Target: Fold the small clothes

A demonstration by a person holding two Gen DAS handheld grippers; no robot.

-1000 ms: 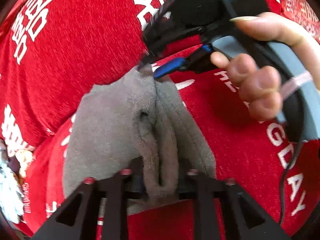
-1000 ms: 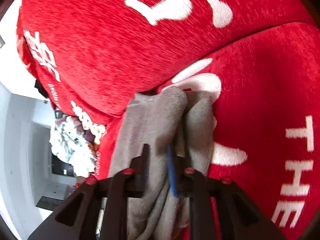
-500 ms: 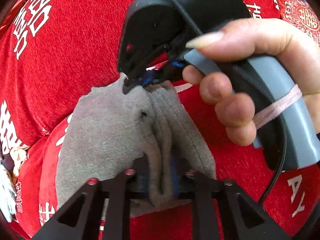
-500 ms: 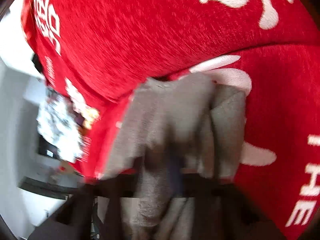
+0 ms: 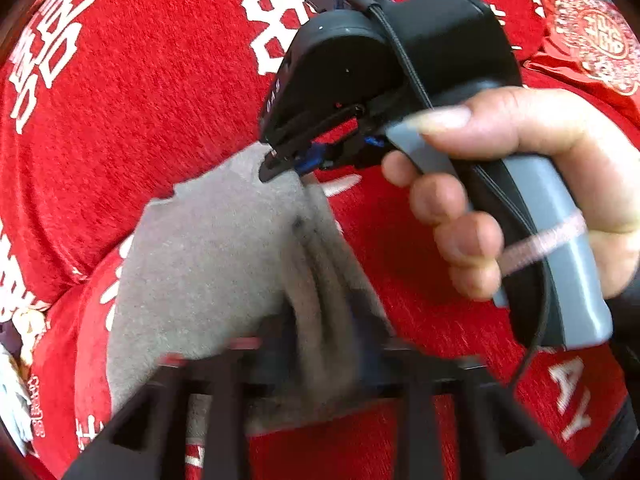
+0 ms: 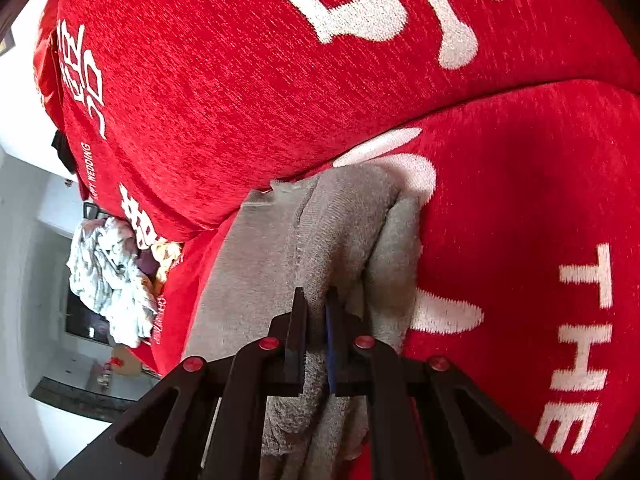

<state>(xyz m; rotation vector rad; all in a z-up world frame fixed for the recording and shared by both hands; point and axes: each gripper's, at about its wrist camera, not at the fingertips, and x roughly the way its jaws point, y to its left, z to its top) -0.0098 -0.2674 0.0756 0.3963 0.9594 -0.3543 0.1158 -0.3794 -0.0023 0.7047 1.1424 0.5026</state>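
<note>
Broadly, a red cover with white lettering [image 6: 248, 92] filled both views, its back cushion meeting the seat in a deep crease; only at the far left edge of the right wrist view did it end, beside a heap of pale crumpled clothes [image 6: 110, 276] and open room. On the seat, against that crease, lay the grey garment [image 5: 208, 256], bunched into lengthwise ridges, with bare red cover free on its right side. The right gripper [image 6: 317, 326] was clenched on a ridge of the garment's far end — a person's hand [image 5: 516, 188] wrapped its grey handle. The left gripper [image 5: 320, 344], blurred, had just been opening, its jaws apart astride the near ridge without pressing it.
</note>
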